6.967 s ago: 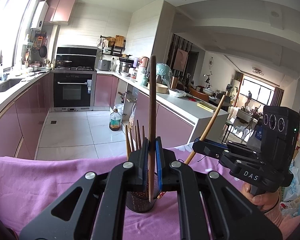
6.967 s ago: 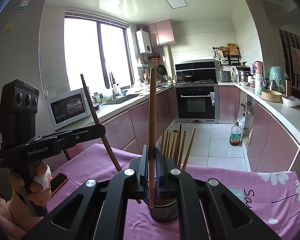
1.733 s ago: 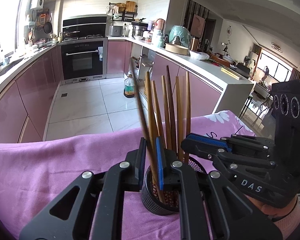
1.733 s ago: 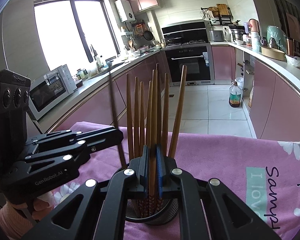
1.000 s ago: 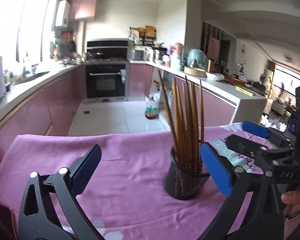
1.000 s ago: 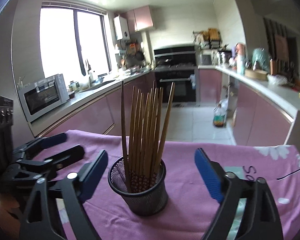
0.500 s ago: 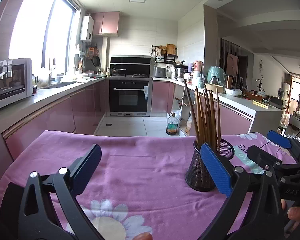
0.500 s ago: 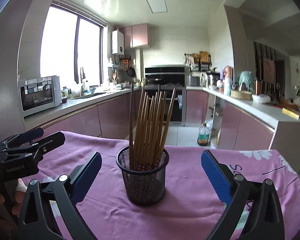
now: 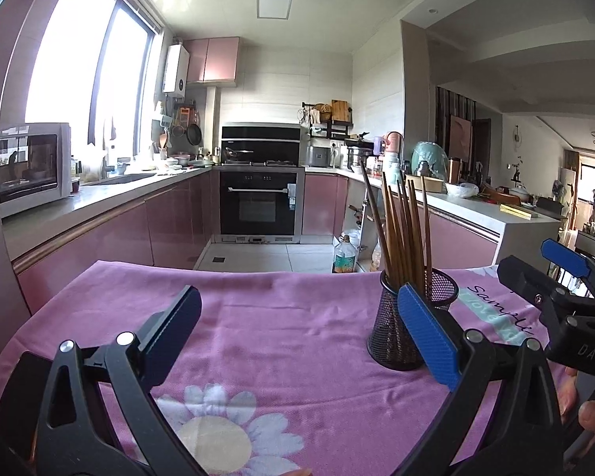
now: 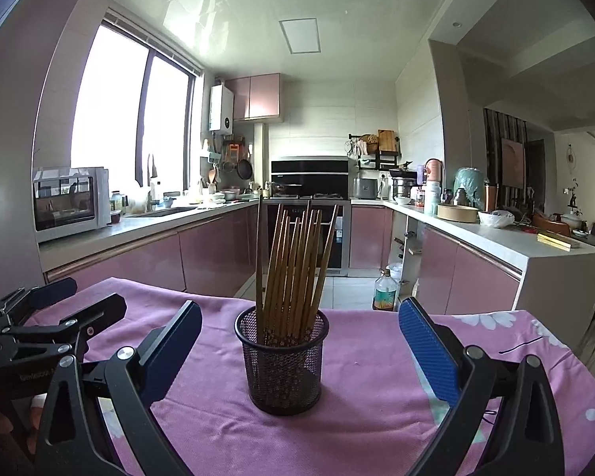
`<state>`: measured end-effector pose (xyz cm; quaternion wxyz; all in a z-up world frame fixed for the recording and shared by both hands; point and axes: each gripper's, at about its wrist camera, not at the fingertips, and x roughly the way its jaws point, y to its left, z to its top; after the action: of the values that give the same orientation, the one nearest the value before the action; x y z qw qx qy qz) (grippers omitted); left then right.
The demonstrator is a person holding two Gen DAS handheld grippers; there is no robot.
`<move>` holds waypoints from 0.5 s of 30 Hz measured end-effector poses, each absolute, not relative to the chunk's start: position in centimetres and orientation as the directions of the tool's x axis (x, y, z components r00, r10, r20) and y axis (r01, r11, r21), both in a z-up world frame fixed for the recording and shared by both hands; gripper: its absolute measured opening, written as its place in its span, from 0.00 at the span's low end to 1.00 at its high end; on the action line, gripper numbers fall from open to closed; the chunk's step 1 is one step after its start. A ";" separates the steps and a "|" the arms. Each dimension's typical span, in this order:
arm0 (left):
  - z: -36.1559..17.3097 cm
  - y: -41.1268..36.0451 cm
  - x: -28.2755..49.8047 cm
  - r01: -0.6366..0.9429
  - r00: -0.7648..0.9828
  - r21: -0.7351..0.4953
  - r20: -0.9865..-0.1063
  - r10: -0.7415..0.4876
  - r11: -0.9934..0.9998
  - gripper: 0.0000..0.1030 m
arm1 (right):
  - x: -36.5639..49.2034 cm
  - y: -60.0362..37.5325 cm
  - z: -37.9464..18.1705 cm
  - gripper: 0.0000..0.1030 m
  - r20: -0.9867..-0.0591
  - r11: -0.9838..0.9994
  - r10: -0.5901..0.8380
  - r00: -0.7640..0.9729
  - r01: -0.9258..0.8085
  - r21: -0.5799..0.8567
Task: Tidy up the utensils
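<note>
A black mesh cup (image 10: 283,365) stands upright on the purple flowered tablecloth (image 10: 377,380), holding several brown wooden chopsticks (image 10: 293,258) that fan upward. My right gripper (image 10: 297,329) is open, drawn back from the cup, which shows between its blue pads (image 10: 426,351). In the left wrist view the cup (image 9: 388,329) and its chopsticks (image 9: 400,230) sit to the right, partly behind my open left gripper's (image 9: 297,317) right pad. Each gripper also appears open and empty in the other's view: left gripper (image 10: 95,293), right gripper (image 9: 523,254).
The tablecloth (image 9: 258,317) ends at the table's far edge, with tiled kitchen floor beyond. Pink cabinets line both sides, an oven (image 10: 309,214) at the back, a microwave (image 10: 69,202) on the left counter. An oil bottle (image 10: 384,291) stands on the floor.
Both grippers were shut on a chopstick over the cup; they have let go, opened wide and pulled back. All the chopsticks now stand in the cup.
</note>
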<state>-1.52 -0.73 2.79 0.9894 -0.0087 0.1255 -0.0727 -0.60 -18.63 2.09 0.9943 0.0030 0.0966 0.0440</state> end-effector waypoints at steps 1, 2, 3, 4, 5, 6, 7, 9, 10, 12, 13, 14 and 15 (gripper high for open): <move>2.9 -0.7 -1.7 0.137 0.960 -0.036 -0.242 -0.142 0.990 0.95 | -0.7 -18.6 2.1 0.93 -0.190 0.996 0.087 0.978 -0.085 0.015; 2.9 -0.6 -1.8 0.136 0.961 -0.037 -0.239 -0.140 0.990 0.95 | -0.8 -18.5 2.1 0.93 -0.186 0.996 0.086 0.979 -0.084 0.016; 3.0 -0.7 -1.7 0.136 0.961 -0.039 -0.237 -0.141 0.990 0.95 | -0.9 -18.5 2.1 0.93 -0.182 0.996 0.086 0.979 -0.084 0.017; 3.0 -0.7 -1.8 0.136 0.961 -0.042 -0.236 -0.142 0.990 0.95 | -1.0 -18.5 2.2 0.93 -0.175 0.996 0.084 0.981 -0.082 0.021; 2.9 -0.6 -1.8 0.135 0.962 -0.042 -0.234 -0.141 0.990 0.95 | -1.0 -18.5 2.1 0.93 -0.172 0.996 0.085 0.981 -0.082 0.025; 2.9 -0.7 -1.9 0.135 0.962 -0.041 -0.233 -0.140 0.990 0.95 | -1.0 -18.5 2.1 0.93 -0.171 0.996 0.087 0.981 -0.084 0.028; 2.9 -0.7 -2.0 0.136 0.962 -0.040 -0.232 -0.142 0.990 0.95 | -1.0 -18.5 2.1 0.93 -0.169 0.996 0.083 0.982 -0.080 0.026; 2.9 -0.7 -2.0 0.138 0.962 -0.041 -0.232 -0.143 0.990 0.95 | -1.0 -18.6 2.0 0.93 -0.170 0.997 0.079 0.982 -0.076 0.025; 2.9 -0.7 -2.0 0.138 0.962 -0.042 -0.231 -0.144 0.989 0.95 | -1.0 -18.6 2.0 0.93 -0.170 0.997 0.079 0.982 -0.076 0.026; 2.9 -0.7 -2.0 0.139 0.962 -0.043 -0.233 -0.145 0.989 0.95 | -1.0 -18.7 2.0 0.93 -0.165 0.997 0.076 0.983 -0.072 0.025; 2.9 -0.7 -2.1 0.138 0.962 -0.042 -0.232 -0.144 0.990 0.95 | -1.1 -18.6 2.0 0.93 -0.164 0.997 0.073 0.984 -0.070 0.024; 2.9 -0.7 -2.1 0.138 0.962 -0.041 -0.232 -0.144 0.990 0.95 | -1.1 -18.7 2.0 0.93 -0.161 0.997 0.073 0.984 -0.070 0.025; 2.9 -0.7 -2.1 0.138 0.962 -0.042 -0.233 -0.144 0.990 0.95 | -1.2 -18.7 2.1 0.93 -0.160 0.997 0.074 0.984 -0.071 0.027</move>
<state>-2.07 -0.73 2.89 0.9903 -0.0129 0.1183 -0.0711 -1.21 -18.70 2.06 0.9960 0.0105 0.0807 0.0364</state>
